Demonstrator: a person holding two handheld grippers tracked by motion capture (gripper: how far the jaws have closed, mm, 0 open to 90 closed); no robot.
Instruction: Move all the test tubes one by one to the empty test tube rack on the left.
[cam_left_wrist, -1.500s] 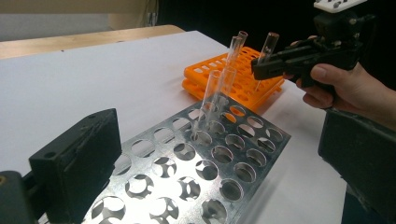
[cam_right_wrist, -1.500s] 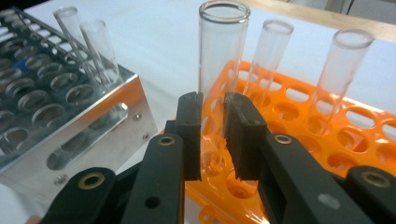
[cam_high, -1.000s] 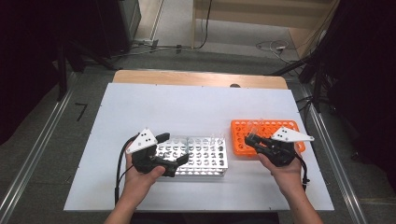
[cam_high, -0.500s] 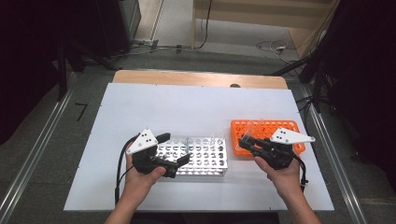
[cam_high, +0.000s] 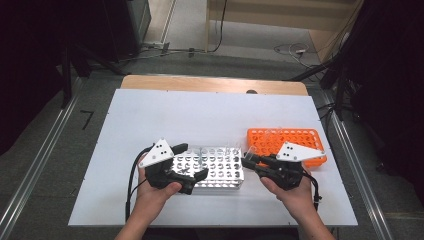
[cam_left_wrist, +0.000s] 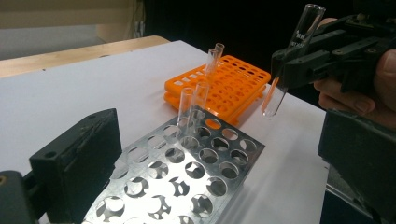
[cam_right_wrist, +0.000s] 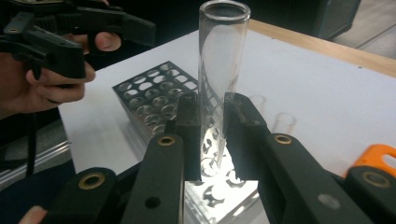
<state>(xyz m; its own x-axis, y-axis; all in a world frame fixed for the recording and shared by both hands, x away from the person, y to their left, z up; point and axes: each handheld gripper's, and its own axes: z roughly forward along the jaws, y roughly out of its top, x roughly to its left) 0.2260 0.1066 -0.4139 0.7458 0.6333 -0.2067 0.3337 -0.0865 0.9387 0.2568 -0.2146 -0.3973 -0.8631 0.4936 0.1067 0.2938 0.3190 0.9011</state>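
Note:
My right gripper (cam_high: 247, 161) (cam_right_wrist: 212, 107) is shut on a clear glass test tube (cam_right_wrist: 222, 51) (cam_left_wrist: 308, 23), held upright. It hangs just off the right end of the metal hole rack (cam_high: 215, 167) (cam_left_wrist: 187, 172), between that rack and the orange rack (cam_high: 285, 141) (cam_left_wrist: 233, 81). My left gripper (cam_high: 192, 161) (cam_left_wrist: 219, 154) is open and straddles the metal rack's left end, with a gap of bare table beside one jaw. Two empty tubes (cam_left_wrist: 194, 105) stand in the metal rack's far holes. Two more tubes (cam_left_wrist: 215, 56) stand in the orange rack.
Both racks sit near the front of a white board (cam_high: 200, 115) on a wooden table (cam_high: 210, 82). The board's far half is bare. Metal rails (cam_high: 45, 160) run along both sides, and cables lie on the floor behind.
My right gripper has carried the tube leftward and slightly up, from over the orange rack to the metal rack's right end. The left gripper has stayed where it was.

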